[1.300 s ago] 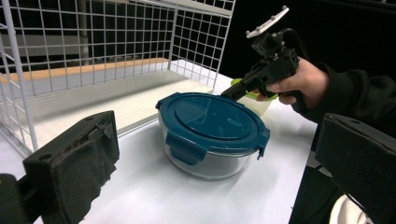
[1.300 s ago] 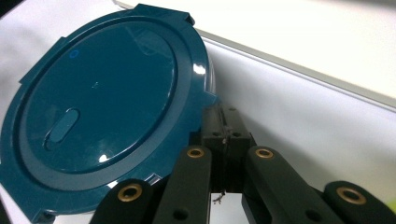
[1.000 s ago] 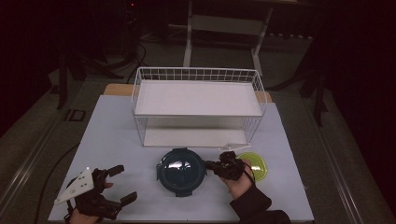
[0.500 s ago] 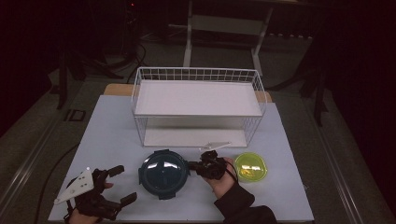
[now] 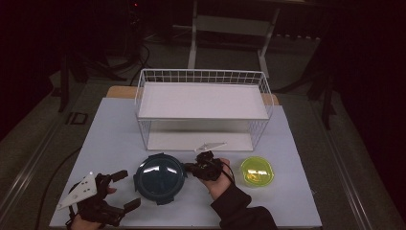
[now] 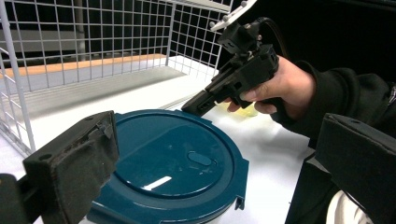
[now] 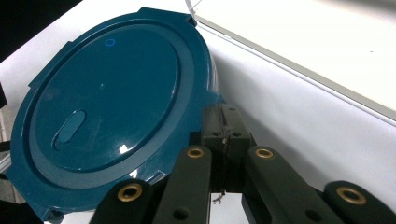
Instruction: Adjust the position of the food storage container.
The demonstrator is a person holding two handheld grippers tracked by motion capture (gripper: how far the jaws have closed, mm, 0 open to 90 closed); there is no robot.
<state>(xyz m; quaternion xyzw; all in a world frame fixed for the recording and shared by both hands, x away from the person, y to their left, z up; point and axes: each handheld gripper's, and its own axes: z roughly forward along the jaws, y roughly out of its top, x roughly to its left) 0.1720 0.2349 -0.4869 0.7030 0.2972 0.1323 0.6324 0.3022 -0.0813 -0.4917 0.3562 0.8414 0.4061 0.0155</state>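
A round dark teal container with its lid on (image 5: pixel 159 178) sits on the blue table near the front. My right gripper (image 5: pixel 188 168) is shut, and its tips touch the container's right rim (image 7: pixel 205 88). In the right gripper view the two pads (image 7: pixel 227 128) press together against the lid's edge. Seen from the left gripper view, the right gripper (image 6: pixel 192 106) comes down onto the far rim of the container (image 6: pixel 177 163). My left gripper (image 5: pixel 128 189) is open at the front left, just short of the container, and holds nothing. Its jaws (image 6: pixel 219 140) stand wide on either side of the lid.
A white wire rack (image 5: pixel 203 100) with a shelf stands behind the container across the middle of the table. A yellow-green translucent bowl (image 5: pixel 256 171) lies right of the right hand. The table's front edge is close below both hands.
The right gripper has moved left with the teal container at its tips, so the container slid leftward away from the yellow-green bowl and toward the left gripper. The left gripper has stayed put.
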